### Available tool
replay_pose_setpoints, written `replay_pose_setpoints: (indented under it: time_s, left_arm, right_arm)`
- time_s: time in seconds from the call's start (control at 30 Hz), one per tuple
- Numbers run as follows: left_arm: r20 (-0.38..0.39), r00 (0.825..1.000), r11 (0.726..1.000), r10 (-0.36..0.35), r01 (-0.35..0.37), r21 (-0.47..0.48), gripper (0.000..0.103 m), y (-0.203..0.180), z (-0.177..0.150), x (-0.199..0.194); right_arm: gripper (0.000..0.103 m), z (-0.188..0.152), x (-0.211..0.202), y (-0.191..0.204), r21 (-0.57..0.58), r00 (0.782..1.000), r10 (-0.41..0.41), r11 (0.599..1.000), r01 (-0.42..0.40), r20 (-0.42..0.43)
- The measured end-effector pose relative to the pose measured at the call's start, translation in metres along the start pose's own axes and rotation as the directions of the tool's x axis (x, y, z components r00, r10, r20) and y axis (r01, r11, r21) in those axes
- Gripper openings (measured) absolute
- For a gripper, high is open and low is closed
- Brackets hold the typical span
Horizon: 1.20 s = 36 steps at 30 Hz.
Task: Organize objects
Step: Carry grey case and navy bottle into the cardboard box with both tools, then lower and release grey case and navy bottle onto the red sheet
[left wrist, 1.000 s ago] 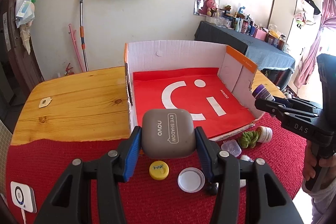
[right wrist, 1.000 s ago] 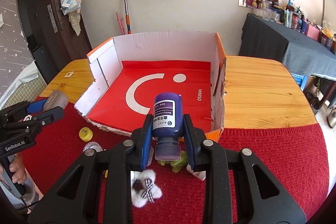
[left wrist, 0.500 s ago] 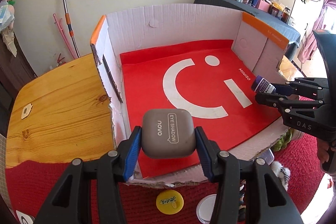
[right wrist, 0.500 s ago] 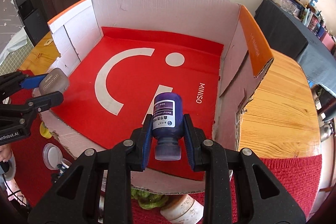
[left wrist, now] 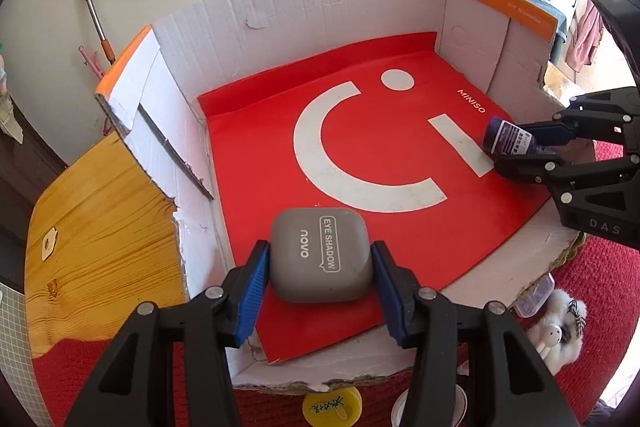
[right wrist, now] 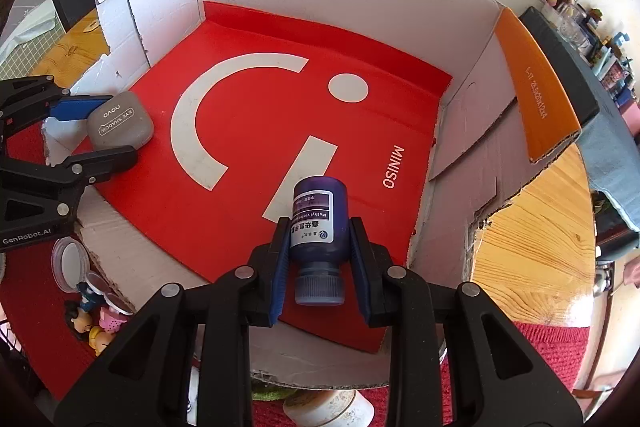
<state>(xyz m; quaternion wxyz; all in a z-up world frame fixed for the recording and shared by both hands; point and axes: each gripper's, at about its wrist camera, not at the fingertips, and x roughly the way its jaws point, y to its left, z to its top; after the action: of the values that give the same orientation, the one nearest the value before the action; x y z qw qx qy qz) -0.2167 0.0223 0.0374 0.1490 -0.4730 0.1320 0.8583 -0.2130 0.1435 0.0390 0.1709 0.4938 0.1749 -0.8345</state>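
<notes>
A grey eye shadow case (left wrist: 320, 254) sits between the blue pads of my left gripper (left wrist: 320, 267), which is shut on it over the near left corner of the cardboard box (left wrist: 304, 7). A dark purple bottle (right wrist: 318, 223), cap toward the camera, is clamped in my right gripper (right wrist: 318, 251) over the box's red floor near the front right. Seen from the right wrist, the left gripper (right wrist: 100, 131) and the case (right wrist: 120, 125) hang at the box's left edge. The left wrist view has the right gripper (left wrist: 520, 151) and the bottle (left wrist: 506, 139) at the far right.
The box has white walls with orange flaps (right wrist: 536, 87) and a red sheet (left wrist: 360, 163) on its floor. It stands on a wooden table (left wrist: 96, 227) with a red knitted cloth (right wrist: 552, 347). Small lids (left wrist: 332, 405), a plush toy (left wrist: 556, 331) and figurines (right wrist: 96, 319) lie in front of the box.
Both grippers have moved forward and down from in front of the box to over its red floor, each still holding its object. The view now tilts more steeply into the box.
</notes>
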Motion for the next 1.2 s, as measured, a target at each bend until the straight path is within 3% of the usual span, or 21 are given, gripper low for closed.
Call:
replay_pose_setpoints:
  time_s: [1.2]
  left_arm:
    - [-0.011,1.0,0.999,-0.014,0.014,0.04,0.062,-0.0054,0.0007,0.0004]
  right_arm:
    - [0.027,0.0016,0.0065,-0.0036,-0.033,1.0,0.019,0.999,-0.02,-0.023]
